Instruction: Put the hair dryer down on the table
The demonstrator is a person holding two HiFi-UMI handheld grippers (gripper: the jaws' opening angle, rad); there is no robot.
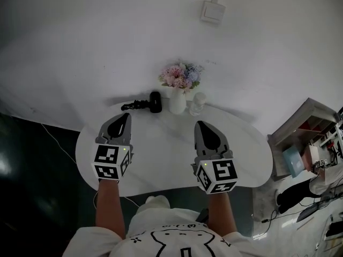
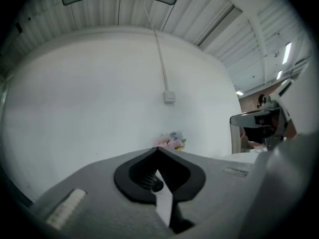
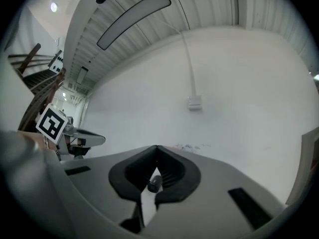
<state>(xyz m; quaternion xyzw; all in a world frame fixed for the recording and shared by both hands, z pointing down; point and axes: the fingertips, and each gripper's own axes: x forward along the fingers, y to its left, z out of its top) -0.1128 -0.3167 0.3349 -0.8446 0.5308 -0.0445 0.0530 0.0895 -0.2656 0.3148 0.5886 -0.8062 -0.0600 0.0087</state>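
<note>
A black hair dryer lies on the white round table at its far edge, its cord coiled to the left. My left gripper hovers over the table just in front of the dryer, apart from it, jaws shut on nothing. Further right, my right gripper is also shut and empty. In the left gripper view the jaw tips meet with only wall behind them. The right gripper view likewise shows closed tips. Neither gripper view shows the dryer.
A white vase of pink and blue flowers stands right of the dryer, with a small clear jar beside it. A shelf unit with clutter stands at the right. A wall switch sits high on the wall.
</note>
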